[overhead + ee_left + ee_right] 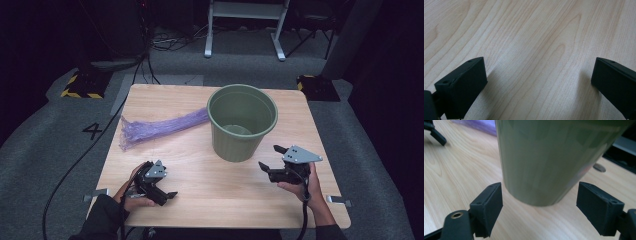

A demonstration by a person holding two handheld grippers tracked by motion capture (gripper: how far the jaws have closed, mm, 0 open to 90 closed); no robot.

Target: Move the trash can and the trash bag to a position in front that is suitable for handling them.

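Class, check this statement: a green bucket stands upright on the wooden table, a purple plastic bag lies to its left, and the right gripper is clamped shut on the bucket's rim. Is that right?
Not quite. The right gripper is open, its jaws apart and short of the green bucket, as the right gripper view shows. The rest holds: the bucket stands upright on the wooden table, and the purple plastic bag lies to its left.

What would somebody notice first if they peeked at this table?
Most likely the big green bucket, standing upright and empty near the middle of the wooden table. Next, the crinkly purple plastic bag lying flat to the bucket's left, its end reaching the bucket's side. Nearer the front edge, the person holds the left claw and the right claw, both open and holding nothing.
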